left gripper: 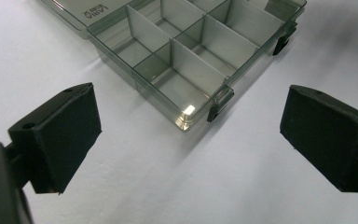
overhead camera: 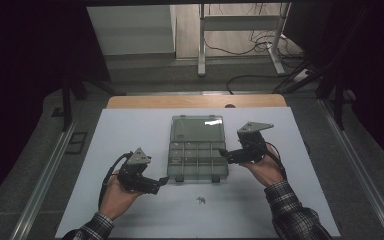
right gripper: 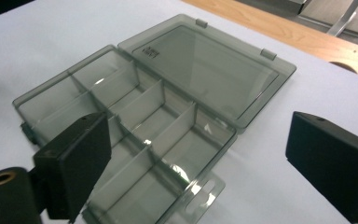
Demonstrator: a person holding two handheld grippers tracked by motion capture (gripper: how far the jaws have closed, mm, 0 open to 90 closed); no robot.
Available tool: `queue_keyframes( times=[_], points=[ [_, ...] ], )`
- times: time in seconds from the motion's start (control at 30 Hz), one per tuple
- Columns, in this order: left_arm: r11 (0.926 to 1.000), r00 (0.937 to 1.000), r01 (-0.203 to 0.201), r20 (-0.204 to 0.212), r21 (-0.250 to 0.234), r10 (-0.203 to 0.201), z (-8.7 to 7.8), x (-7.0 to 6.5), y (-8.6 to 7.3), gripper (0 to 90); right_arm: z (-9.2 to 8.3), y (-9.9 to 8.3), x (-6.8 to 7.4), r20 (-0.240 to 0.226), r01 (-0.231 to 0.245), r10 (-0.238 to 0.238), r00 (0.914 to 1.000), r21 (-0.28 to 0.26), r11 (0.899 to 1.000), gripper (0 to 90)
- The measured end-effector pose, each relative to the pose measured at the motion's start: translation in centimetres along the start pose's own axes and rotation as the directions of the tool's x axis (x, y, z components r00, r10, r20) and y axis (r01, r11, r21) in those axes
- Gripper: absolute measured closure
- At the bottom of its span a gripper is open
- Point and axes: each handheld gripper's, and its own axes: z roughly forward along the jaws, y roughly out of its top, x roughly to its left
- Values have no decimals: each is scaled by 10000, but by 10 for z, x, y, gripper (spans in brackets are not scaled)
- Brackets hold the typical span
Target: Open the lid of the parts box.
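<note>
White sheeting covers the tabletop, and the smoky clear plastic compartment box lies mid-sheet, lid flat open. I have the left gripper and right gripper flanking it, jaws apart, gripping nothing. I'd pinch the lid's far edge squarely.

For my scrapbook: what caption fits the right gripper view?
Open right claw hovers over an empty, open compartment box on a white table.
</note>
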Motion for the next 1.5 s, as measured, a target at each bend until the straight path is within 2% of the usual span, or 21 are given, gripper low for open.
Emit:
queue_keyframes(
  times=[0.17, 0.4, 0.63, 1.1, 1.5],
  points=[
    [10000, 10000, -14, -27, -3, 14, -4, 1, -3, 25, -5, -5, 6, -28, 293, -292, 9996, 112, 9995, 7],
    [9999, 9998, -119, -128, -45, 119, -9, 0, -6, 12, -19, -11, 9, -66, 179, -181, 9998, -206, 9996, 0],
    [9997, 9993, -227, -298, -60, 225, -15, -2, -11, 5, -30, -21, 12, -24, 243, -244, 9997, -125, 9996, 0],
    [9995, 9983, 69, -581, -297, -86, -31, -1, -25, 0, -53, -41, 12, 244, 87, -79, 9997, -314, 9995, 0],
    [9991, 9971, 128, -747, -405, -158, -41, -1, -34, 0, -71, -59, 12, 362, -156, 164, 9992, -227, 9996, 0]
  ],
)
